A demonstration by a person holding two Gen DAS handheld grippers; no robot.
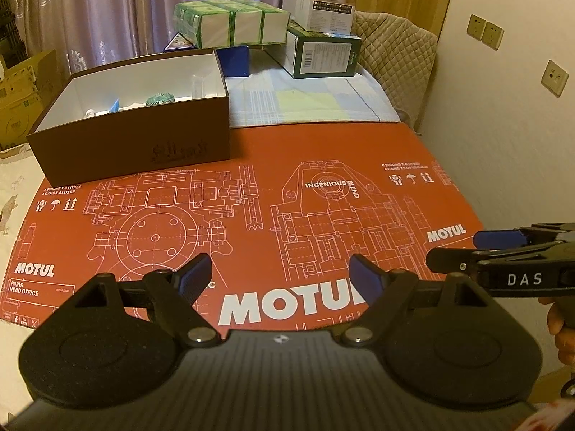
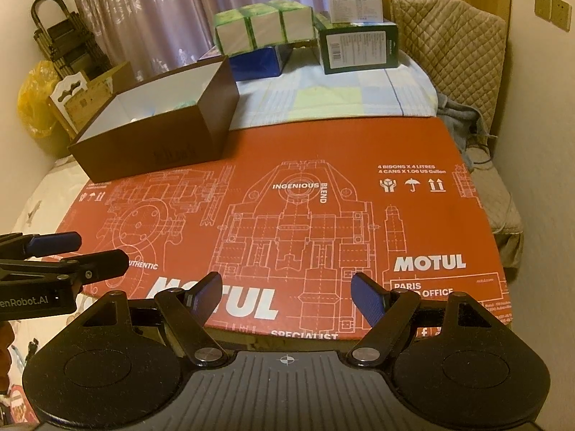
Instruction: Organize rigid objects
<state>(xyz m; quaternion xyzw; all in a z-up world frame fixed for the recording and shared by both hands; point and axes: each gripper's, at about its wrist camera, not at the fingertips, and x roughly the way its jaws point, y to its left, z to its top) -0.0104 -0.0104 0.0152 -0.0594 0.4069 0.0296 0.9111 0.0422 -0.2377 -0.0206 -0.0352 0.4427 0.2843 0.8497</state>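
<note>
Standing by the bed, I'd judge the tidying close to finished: at the upper left of the left wrist view the brown box (image 1: 136,133) already holds a few small things, a green ribbed disc (image 1: 160,99), a blue piece (image 1: 115,105) and a white one (image 1: 90,112), three that I can count, while the red cardboard sheet (image 1: 323,215) shows nothing loose on it. Low in the frame the left tool (image 1: 280,273) hangs with jaws spread and empty; at the right edge the right tool (image 1: 463,248) is likewise parted, gripping nothing. Two tools, one box.
</note>
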